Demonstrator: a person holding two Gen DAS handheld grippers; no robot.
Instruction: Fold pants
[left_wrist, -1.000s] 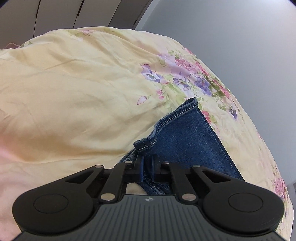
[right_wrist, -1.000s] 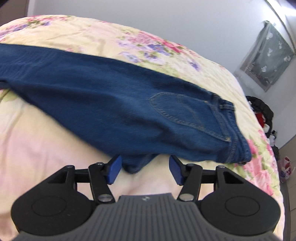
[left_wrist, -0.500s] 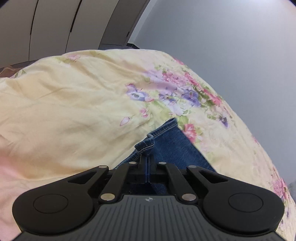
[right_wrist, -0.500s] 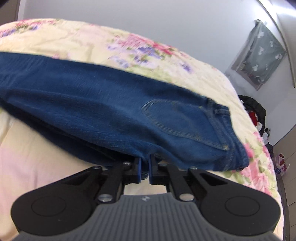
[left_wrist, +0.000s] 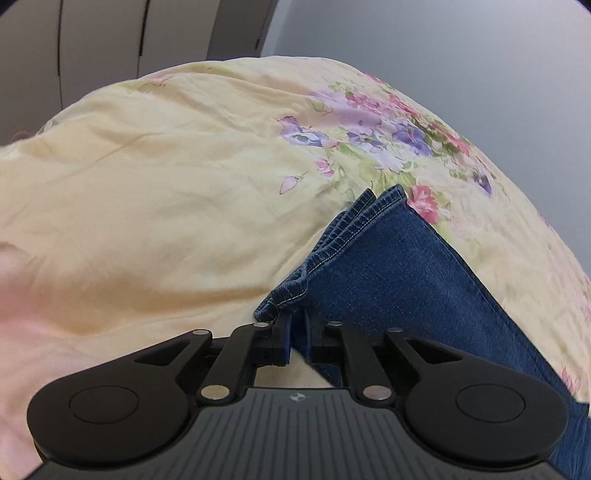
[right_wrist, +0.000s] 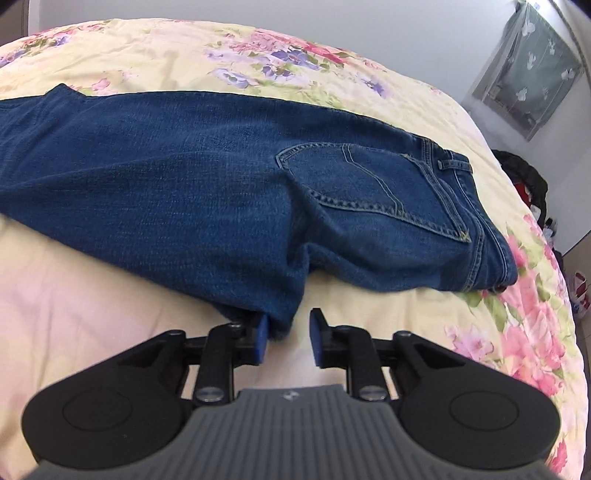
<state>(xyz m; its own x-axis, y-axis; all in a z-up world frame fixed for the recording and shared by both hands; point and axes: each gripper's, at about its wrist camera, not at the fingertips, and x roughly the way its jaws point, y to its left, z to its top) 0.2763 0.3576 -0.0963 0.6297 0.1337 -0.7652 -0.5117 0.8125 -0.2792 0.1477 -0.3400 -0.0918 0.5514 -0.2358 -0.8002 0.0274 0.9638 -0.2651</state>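
The jeans (right_wrist: 229, 177) lie folded lengthwise on the bed (right_wrist: 92, 295). Both grippers, left (left_wrist: 297, 332) at the hems and right (right_wrist: 286, 341) at the crotch, are opening, fingers released. Next likely: regrasp for a crosswise fold.

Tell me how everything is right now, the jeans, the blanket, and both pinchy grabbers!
jeans: lying on the bed, folded in half lengthwise, back pocket up, not yet folded short.
leg hems: stacked together, a bit bunched.
floral bedspread: spread out, wrinkled.
left gripper: jaws opening, narrow gap, hem corner just ahead of the tips.
right gripper: jaws opening, denim edge touching one pad, not pinched.
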